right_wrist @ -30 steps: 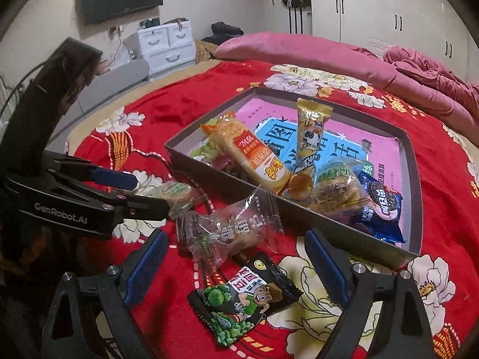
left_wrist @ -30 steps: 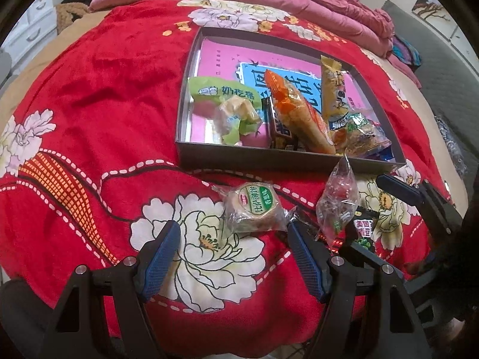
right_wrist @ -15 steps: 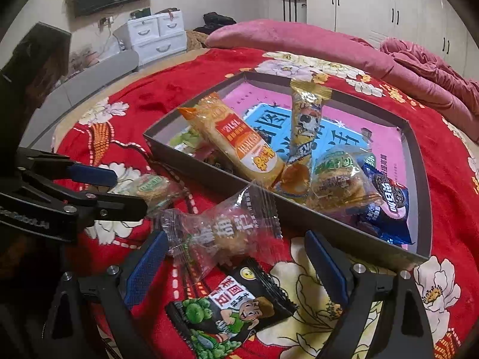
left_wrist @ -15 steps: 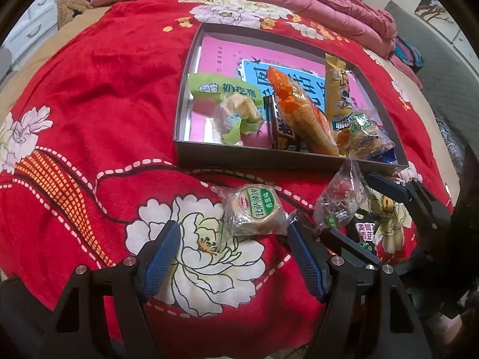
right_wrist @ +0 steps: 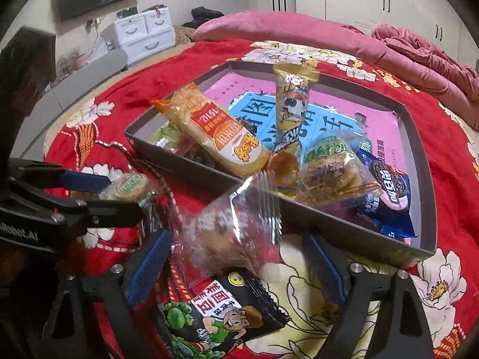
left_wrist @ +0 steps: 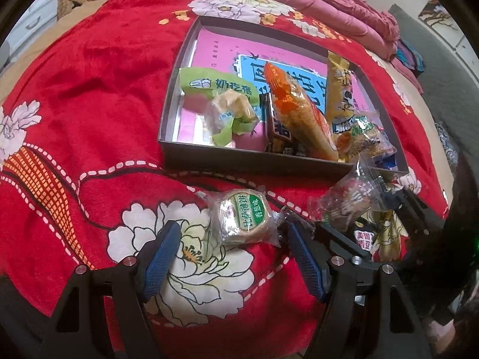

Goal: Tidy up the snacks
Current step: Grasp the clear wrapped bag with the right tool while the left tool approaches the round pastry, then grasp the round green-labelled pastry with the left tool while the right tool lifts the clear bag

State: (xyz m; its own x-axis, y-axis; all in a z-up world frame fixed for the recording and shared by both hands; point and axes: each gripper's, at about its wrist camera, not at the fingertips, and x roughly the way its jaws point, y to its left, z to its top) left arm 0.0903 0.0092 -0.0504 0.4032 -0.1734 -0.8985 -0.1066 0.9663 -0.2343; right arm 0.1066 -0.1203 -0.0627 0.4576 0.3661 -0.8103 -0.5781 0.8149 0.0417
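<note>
The right gripper (right_wrist: 236, 266) is closing around a clear-wrapped snack (right_wrist: 230, 233) above a black pea packet (right_wrist: 218, 314). The left gripper (left_wrist: 230, 257) stands apart before a round green-labelled cake (left_wrist: 244, 217) on the red blanket (left_wrist: 89, 89). Beyond lies the grey tray (left_wrist: 254, 160) of snacks.

Blanket (left_wrist: 89, 95): bright red w/ big white-cream peonies, white dashed lines, orange grid patch. Box (left_wrist: 254, 157): grey-brown walls; lining inside pink w/ light-blue panel, dark characters. Quilt (right_wrist: 329, 39): plain rose pink. Round cake pack (left_wrist: 244, 217): clear wrap, green & white label. Clear packet (right_wrist: 230, 227): see-through, brownish contents, blurred. Pea packet (right_wrist: 215, 314): black, green peas, cartoon figure, red-white lettering. Long pack (right_wrist: 215, 137): orange-yellow w/ red label. Tall stick pack (right_wrist: 292, 110): gold-yellow. Cookie pack (right_wrist: 386, 191): blue. Wide pouch (left_wrist: 215, 85): lime green. Both grippers' pads (left_wrist: 161, 260): blue, frames black.
</note>
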